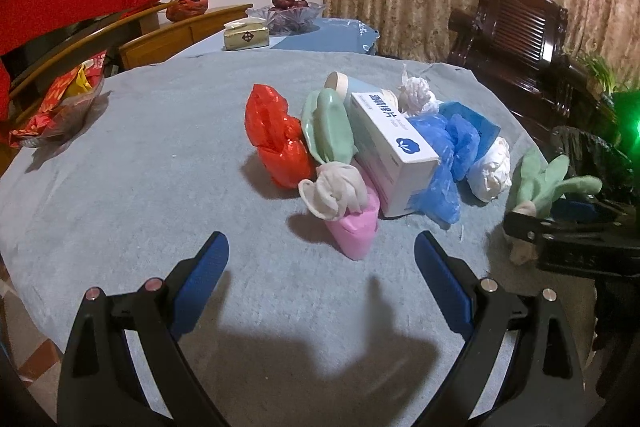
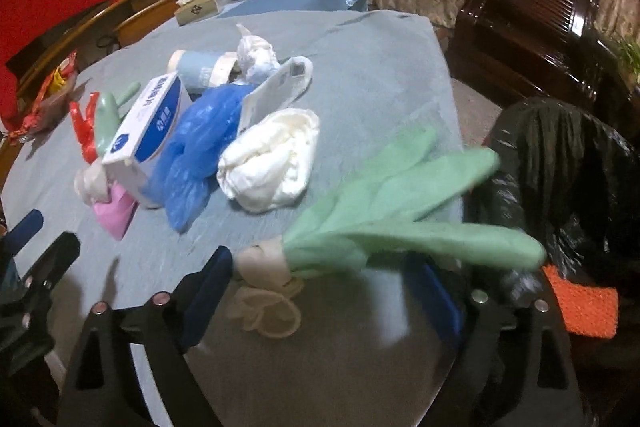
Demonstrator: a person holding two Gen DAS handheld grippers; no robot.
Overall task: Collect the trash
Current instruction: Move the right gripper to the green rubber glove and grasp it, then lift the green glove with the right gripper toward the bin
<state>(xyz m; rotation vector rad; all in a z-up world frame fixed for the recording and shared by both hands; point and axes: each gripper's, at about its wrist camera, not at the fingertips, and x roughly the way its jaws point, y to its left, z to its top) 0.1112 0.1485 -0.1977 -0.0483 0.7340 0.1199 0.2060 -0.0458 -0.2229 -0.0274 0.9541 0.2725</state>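
A pile of trash sits mid-table: a red plastic bag [image 1: 276, 139], a green glove [image 1: 328, 125], a white and blue box [image 1: 394, 147], a pink packet [image 1: 354, 227] with a white glove [image 1: 334, 189] on it, blue plastic [image 1: 444, 155] and a white wad [image 1: 492, 167]. My left gripper [image 1: 320, 267] is open and empty, just short of the pink packet. My right gripper [image 2: 324, 287] has its jaws wide apart with a green and white glove [image 2: 400, 223] lying between them, at the table's right edge; it shows in the left view [image 1: 556, 183]. A black trash bag [image 2: 560, 163] stands just beyond.
The table has a blue-grey cloth [image 1: 160, 167]. A snack tray [image 1: 60, 103] sits at the left edge. A tissue pack [image 1: 246, 35] and a fruit bowl [image 1: 286, 13] stand behind. A dark wooden chair [image 1: 520, 39] is at the right, an orange cloth [image 2: 580, 307] on the floor.
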